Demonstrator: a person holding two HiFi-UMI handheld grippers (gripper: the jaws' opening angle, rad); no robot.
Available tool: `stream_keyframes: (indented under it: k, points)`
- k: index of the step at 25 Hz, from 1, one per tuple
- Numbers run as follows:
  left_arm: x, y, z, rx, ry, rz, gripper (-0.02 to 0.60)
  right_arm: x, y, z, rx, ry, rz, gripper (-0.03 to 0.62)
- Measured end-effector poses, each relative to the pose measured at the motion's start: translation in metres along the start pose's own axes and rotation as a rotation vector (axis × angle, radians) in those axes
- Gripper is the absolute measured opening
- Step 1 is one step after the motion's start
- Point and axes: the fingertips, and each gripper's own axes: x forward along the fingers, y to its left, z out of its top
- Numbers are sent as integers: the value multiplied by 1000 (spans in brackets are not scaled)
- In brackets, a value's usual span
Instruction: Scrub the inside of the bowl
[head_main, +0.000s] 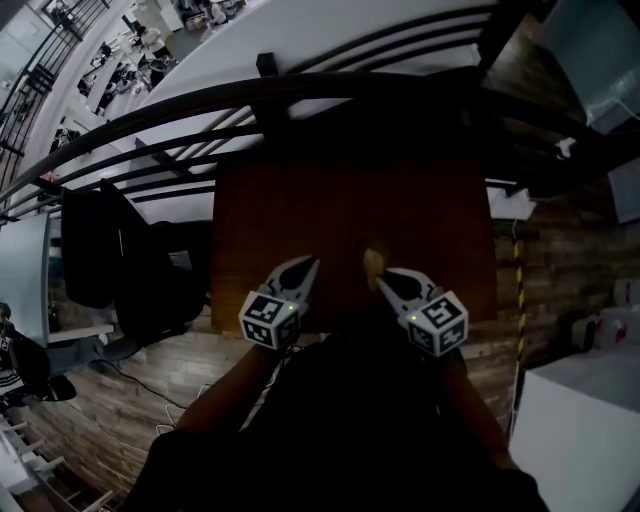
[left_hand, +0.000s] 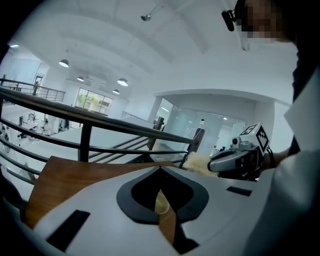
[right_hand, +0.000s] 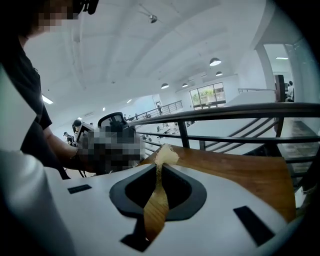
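1. At the far left of the head view, at 9 o'clock from the table (head_main: 300, 190), a black draped bulk (head_main: 95, 250) stands on the plank floor. What it is I cannot tell
2. The left gripper (head_main: 308, 266) hangs over the near edge of the table, at about 7 o'clock on the tabletop. Its marker cube (head_main: 270, 318) sits toward the person and its tips aim at 1 o'clock
3. In the left gripper view the jaws meet tip to tip, fully closed with nothing pinched between them. A pale rounded patch (left_hand: 161, 202) shows through the slit behind the tips, against the brown wood. Whether it is the bowl I cannot tell
4. A yellow, fibrous scrub pad (head_main: 373, 264) sits near the table's 6 o'clock edge, just right of the left gripper's tips and apart from them
5. The right gripper (head_main: 384, 280) is at about 5 o'clock on the tabletop and points to 11 o'clock. In the right gripper view its jaws are clamped on the scrub pad (right_hand: 166, 155), which is squeezed thin between them and fluffs out past the tips
6. A dark railing (head_main: 250, 100) curves beyond the table at 12 o'clock
7. A yellow-and-black striped post (head_main: 519, 290) stands at 3 o'clock, just beside the table's right edge
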Motion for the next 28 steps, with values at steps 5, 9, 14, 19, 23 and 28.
stream_keyframes:
  k: [5, 9, 14, 19, 23, 28]
  points:
    - [-19, -11, -5, 25, 6, -30, -3, -15, 11, 1, -26, -19, -25, 43]
    - [-21, -27, 0, 25, -24, -29, -3, -28, 10, 2, -38, -44, -21, 43]
    - [-26, -75, 6, 6, -79, -27, -3, -62, 10, -5, -76, -105, 4, 43]
    - [-20, -133, -7, -9, -72, 18, -3, -108, 15, -23, -111, -113, 98, 43]
    - [-15, -195, -29, -12, -64, 27, -3, -151, 12, -51, -114, -105, 146, 43]
    - [-30, -260, -59, -32, -75, 68, -3, -197, 26, -76, -140, -103, 231, 43]
